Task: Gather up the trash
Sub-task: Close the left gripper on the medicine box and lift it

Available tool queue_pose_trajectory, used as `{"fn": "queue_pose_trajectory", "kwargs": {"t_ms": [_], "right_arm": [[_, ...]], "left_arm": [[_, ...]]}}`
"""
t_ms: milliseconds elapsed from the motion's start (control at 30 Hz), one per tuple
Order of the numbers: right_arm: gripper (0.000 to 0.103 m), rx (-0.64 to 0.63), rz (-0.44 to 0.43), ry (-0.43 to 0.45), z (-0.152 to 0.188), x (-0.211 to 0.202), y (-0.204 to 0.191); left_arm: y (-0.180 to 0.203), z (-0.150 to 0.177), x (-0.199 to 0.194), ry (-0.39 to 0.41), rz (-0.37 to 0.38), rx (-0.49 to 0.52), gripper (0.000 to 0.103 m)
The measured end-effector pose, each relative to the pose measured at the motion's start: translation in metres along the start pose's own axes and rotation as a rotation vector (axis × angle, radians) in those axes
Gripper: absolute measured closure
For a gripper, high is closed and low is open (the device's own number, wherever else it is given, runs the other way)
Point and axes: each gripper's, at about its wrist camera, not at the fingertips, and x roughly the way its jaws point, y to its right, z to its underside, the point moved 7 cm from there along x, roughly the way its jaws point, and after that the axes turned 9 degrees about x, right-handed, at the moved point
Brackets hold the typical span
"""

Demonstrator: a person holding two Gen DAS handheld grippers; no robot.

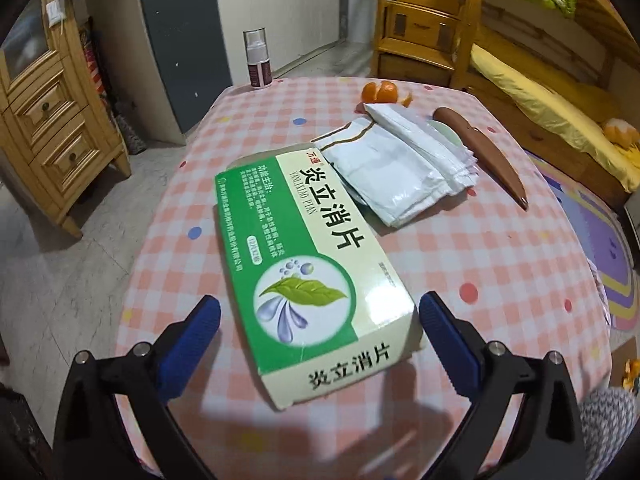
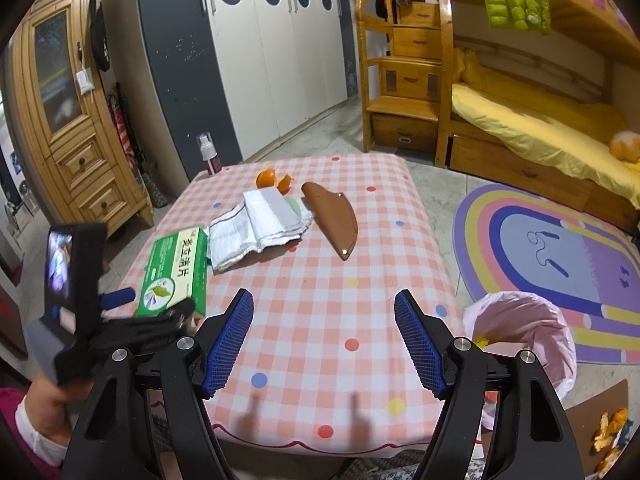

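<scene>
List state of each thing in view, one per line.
left gripper: open, jaws straddle the box end, pads clear
right gripper: open, empty
medicine box: closed, lying flat
white packets: stacked, flat
orange: partly peeled
spray bottle: upright, capped
bin bag: open

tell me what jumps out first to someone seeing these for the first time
A green and white medicine box lies on the pink checked tablecloth, with the open left tongs straddling its near end. Behind it lie folded white cloths, a brown sheath and a peeled orange. A pink-lined bin stands at the table's right.
</scene>
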Motion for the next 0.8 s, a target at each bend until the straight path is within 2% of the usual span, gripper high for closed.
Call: {"fn": "queue_pose_trajectory", "kwargs": {"t_ms": [100,233,333,433,500,600,700,767,800], "right_arm": [[0.03,0.007,-0.003,-0.014,0.003,0.004,0.001],[0.03,-0.006,-0.009,-0.027,0.007,0.008,-0.002],[0.03,-0.013,-0.008,-0.034,0.009,0.011,-0.004],[0.03,-0.001,-0.022,-0.038,0.01,0.011,-0.004],[0.03,-0.011,-0.027,-0.039,0.011,0.012,-0.005],[0.03,-0.001,-0.038,-0.047,0.01,0.016,-0.005],[0.03,-0.002,-0.037,-0.042,0.005,0.019,-0.006],[0.03,-0.002,-0.038,-0.034,0.003,0.019,-0.007],[0.031,-0.002,-0.039,-0.03,0.004,0.019,-0.008]], "left_arm": [[-0.001,-0.003,0.007,-0.015,-0.052,-0.005,0.007],[-0.006,0.0,0.011,-0.045,-0.078,-0.008,0.007],[-0.013,-0.006,-0.007,0.026,-0.12,-0.025,0.007],[-0.016,-0.009,0.001,-0.002,-0.142,-0.021,0.007],[-0.022,-0.005,0.01,-0.034,-0.123,-0.058,0.007],[-0.024,-0.001,0.017,-0.055,-0.107,-0.058,0.007],[-0.025,0.0,0.022,-0.055,-0.039,-0.084,0.007],[-0.024,0.001,0.019,-0.024,-0.03,-0.054,0.017],[-0.023,0.001,0.017,-0.012,-0.026,-0.037,0.019]]}}
